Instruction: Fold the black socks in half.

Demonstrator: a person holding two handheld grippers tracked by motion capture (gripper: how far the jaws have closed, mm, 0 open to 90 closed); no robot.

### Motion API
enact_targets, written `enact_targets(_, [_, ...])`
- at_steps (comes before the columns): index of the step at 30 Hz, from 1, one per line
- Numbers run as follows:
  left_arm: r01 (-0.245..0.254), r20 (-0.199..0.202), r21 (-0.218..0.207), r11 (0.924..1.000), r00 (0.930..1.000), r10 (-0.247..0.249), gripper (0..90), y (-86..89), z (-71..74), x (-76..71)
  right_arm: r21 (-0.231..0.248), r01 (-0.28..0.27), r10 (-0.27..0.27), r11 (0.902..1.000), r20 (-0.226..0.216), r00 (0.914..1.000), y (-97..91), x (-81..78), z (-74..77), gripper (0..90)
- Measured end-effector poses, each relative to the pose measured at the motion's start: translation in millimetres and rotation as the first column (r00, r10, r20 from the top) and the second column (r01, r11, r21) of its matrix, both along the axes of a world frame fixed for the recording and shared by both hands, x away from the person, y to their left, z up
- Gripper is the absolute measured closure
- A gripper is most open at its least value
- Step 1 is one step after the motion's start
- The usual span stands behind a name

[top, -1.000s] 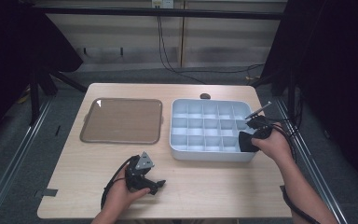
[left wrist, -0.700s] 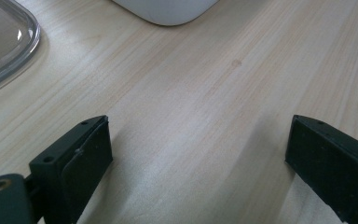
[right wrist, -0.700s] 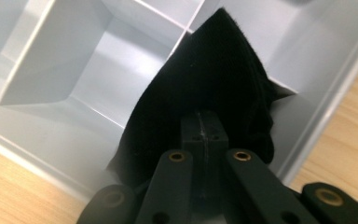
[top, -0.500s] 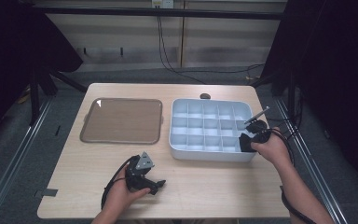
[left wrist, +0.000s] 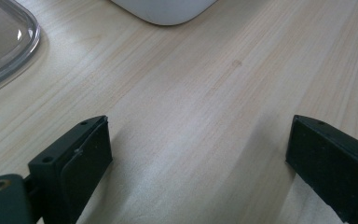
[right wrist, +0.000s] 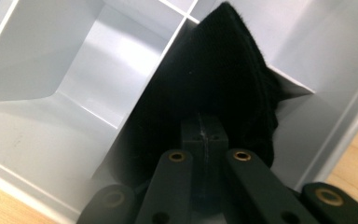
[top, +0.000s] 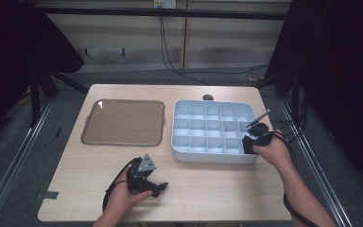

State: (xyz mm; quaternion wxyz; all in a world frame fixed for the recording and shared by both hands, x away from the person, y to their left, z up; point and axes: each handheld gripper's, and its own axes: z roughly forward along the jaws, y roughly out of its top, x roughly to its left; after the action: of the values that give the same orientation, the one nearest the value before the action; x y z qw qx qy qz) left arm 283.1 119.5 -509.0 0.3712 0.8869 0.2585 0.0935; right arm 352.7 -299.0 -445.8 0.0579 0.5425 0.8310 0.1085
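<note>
A pale wooden table [top: 203,189] with a fine straight grain stands on a grey floor, with dark curtains at both sides and a light panelled wall with black cables behind it. No brand, label or readable writing shows on anything. On the table's left half lies a shallow, clear plastic tray [top: 124,122], square with rounded corners. On the right half sits a light grey plastic organiser box [top: 208,158] divided by thin walls into a grid of small square compartments, smooth and matte. The right hand-held gripper [top: 254,138] reaches into the box at its near right corner, jaws closed together on a black cloth [right wrist: 214,84], soft and slightly fuzzy, which rises to a peak over the compartment walls near that corner. A thin silvery rod [top: 257,118] slants up just beyond this gripper. The left hand-held gripper [top: 157,188], black with a grey three-cornered plate on top, rests low over the bare wood near the front edge, well apart from the box; its jaws stand wide open with nothing between them.
</note>
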Motion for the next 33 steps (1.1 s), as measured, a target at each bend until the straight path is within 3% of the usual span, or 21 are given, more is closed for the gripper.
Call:
enact_targets(15, [0.002,0.000,-0.002,1.0000,1.0000,-0.002,6.0,-0.3,-0.2,0.4,-0.026,-0.008,0.008,0.9996,-0.011,0.9999,2.8,1.3,-3.4,90.0])
enact_targets(33, [0.003,0.000,0.002,1.0000,1.0000,-0.003,6.0,-0.3,0.1,0.6,-0.010,-0.006,0.006,0.9999,0.014,0.9999,0.3,-2.2,-1.9,90.0])
